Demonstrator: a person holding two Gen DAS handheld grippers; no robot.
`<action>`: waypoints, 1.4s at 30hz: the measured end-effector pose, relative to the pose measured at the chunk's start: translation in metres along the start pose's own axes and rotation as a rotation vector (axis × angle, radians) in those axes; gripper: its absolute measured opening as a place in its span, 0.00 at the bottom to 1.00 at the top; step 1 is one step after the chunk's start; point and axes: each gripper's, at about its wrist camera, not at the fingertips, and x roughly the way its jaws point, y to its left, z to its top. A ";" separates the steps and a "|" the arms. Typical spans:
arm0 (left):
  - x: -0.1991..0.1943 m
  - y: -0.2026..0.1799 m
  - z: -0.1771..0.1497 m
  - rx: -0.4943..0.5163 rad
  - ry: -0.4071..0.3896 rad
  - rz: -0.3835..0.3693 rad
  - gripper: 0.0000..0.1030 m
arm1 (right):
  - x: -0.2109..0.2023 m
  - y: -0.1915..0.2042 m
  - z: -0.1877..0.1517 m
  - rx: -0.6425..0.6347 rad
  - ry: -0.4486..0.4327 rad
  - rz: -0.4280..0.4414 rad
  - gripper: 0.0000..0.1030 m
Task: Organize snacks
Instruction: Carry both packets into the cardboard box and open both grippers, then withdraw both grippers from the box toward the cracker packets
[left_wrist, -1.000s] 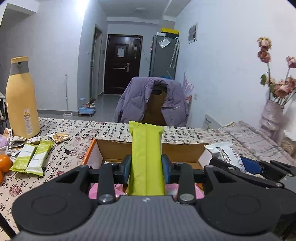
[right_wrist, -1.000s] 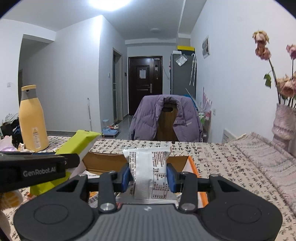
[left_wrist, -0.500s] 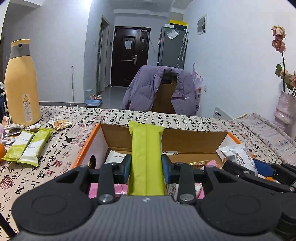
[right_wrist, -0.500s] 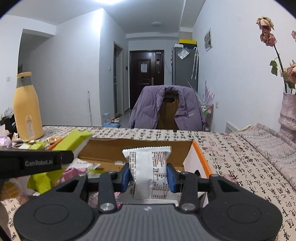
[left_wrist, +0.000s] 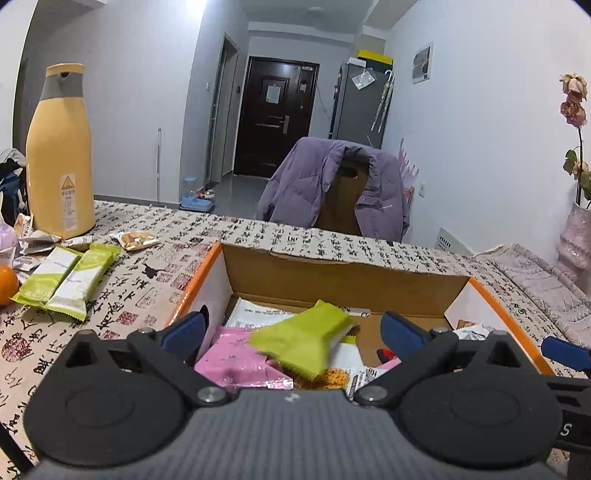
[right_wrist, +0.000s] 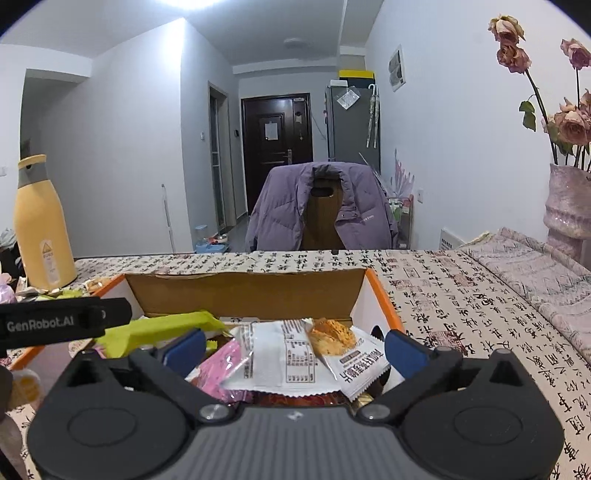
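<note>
White walls, dark door (right_wrist: 276, 147) down the hallway, grey fridge (right_wrist: 351, 123), purple jacket (right_wrist: 321, 206) draped over wooden chair (right_wrist: 320, 221), bright ceiling light

Home, dining area: patterned tablecloth (left_wrist: 258, 236), chair with purple jacket (right_wrist: 321, 206) at 12 o'clock, fridge (right_wrist: 347, 122) and entry door (right_wrist: 275, 140) beyond, dried-flower vase (right_wrist: 567, 206) at 3 o'clock.

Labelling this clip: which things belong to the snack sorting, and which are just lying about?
Job:
cardboard box
green packet
white packet
two green packets on table
left tongs, right tongs, opening

Lying about:
yellow bottle
purple jacket
dried flowers
</note>
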 end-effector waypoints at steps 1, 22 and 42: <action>0.000 0.000 0.000 -0.002 0.000 0.002 1.00 | 0.000 0.000 0.000 -0.001 0.001 0.000 1.00; -0.035 -0.009 0.019 0.006 -0.028 0.017 1.00 | -0.028 -0.009 0.026 0.026 0.002 0.003 1.00; -0.125 0.027 -0.038 0.055 0.013 -0.017 1.00 | -0.126 -0.009 -0.025 -0.049 0.032 -0.001 1.00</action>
